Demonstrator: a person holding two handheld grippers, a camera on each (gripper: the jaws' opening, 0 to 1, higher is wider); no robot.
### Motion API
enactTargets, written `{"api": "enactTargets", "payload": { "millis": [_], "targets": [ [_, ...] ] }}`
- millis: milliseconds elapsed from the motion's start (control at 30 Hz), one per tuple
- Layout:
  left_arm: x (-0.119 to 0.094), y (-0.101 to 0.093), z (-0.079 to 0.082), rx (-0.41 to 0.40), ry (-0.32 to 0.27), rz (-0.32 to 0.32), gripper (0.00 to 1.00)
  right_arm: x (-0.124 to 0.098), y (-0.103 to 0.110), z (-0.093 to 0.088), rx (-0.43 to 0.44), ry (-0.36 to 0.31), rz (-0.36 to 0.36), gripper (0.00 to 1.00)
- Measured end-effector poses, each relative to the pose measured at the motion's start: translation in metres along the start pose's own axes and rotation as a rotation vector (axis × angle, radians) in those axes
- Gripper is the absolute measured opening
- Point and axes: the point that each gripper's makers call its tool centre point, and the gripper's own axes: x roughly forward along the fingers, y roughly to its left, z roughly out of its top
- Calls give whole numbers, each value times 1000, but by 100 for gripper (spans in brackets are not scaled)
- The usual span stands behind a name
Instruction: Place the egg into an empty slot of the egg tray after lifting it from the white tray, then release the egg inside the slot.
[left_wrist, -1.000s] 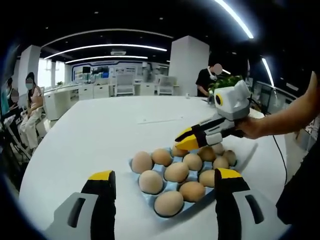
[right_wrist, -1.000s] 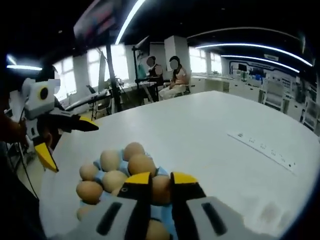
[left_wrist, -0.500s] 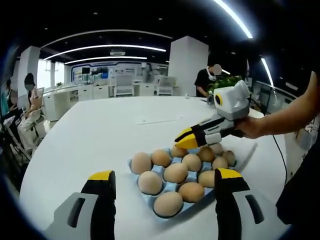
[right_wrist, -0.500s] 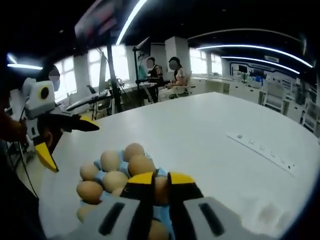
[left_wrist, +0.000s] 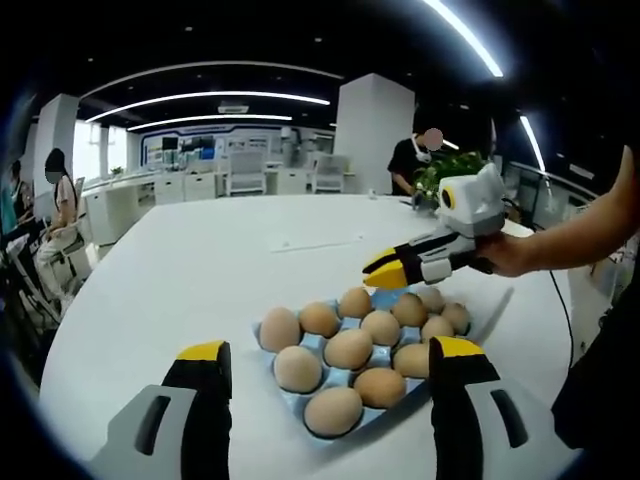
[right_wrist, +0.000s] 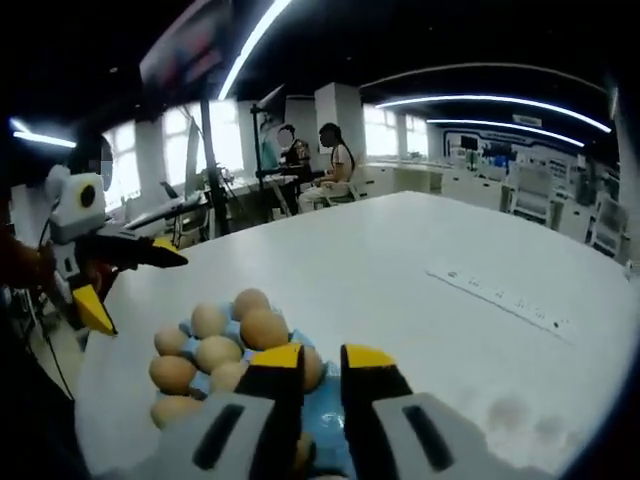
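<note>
Left gripper view, left to right: seated people at the far left edge; white counter; left tongs at the bottom, jaws spread wide, nothing between them; blue egg tray between and beyond those jaws, holding about ten brown eggs; right tongs entering from the right, held by a hand, yellow tips poised just above the tray's far rows with jaws nearly together, no egg seen between them; a standing person and a green plant behind. Right gripper view, left to right: left tongs at the left edge, jaws wide apart, one tip pointing right, the other pointing down; egg tray with eggs clustered at lower left of centre on the counter; right tongs at the bottom, yellow tips separated by a narrow gap, over the tray's near edge, gripping nothing visible; seated people and desks in the background. White tray: cannot tell.
</note>
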Motion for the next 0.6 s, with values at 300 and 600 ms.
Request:
{"api": "enactTargets", "payload": {
  "millis": [300, 600],
  "targets": [
    [3, -3, 3, 5, -6, -10, 82, -47, -48, -3, 61, -48, -163, 13],
    [3, -4, 2, 6, -1, -13, 82, -111, -109, -18, 159, -106, -389, 15]
  ]
}}
